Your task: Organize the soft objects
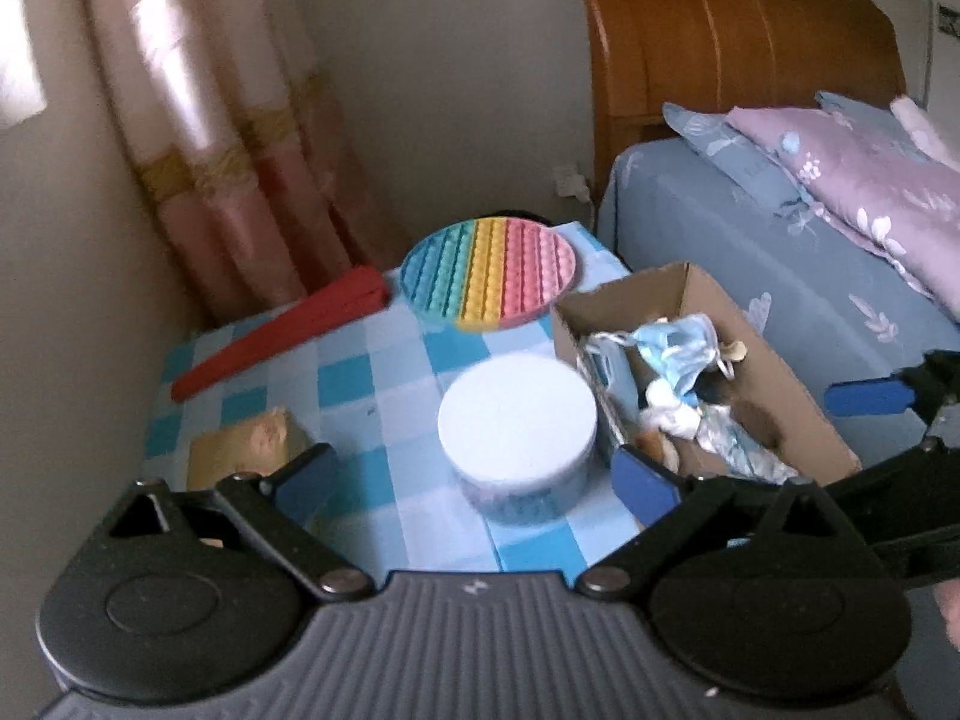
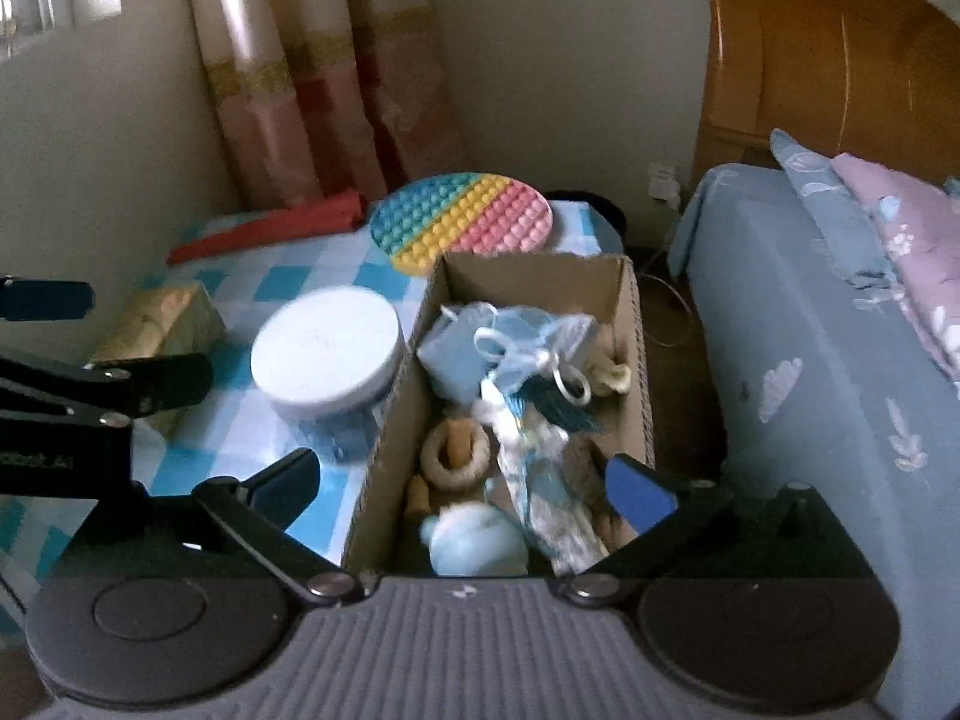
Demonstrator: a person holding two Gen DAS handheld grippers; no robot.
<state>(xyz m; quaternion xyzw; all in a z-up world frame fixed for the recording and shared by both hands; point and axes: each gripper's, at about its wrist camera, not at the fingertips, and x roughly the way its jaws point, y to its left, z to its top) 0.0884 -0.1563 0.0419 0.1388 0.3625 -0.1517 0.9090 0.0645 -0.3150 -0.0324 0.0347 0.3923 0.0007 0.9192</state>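
Both empty: left hand-held gripper (image 1: 474, 480) spread, angled down over round tin (image 1: 517, 414); right hand-held gripper (image 2: 468, 486) spread above cardboard box (image 2: 630, 300)

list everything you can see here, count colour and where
cardboard box: one, brown, table's right edge by the bed
soft items: several, mostly blue and tan, inside the box
round tin: one, white lid, left of the box
bubble mat: one, rainbow, behind the box
red strip: one, table's back left
tan packet: one, table's left
table: one, blue checked cloth
bed: one, blue, right
left gripper: open, empty
right gripper: open, over the box
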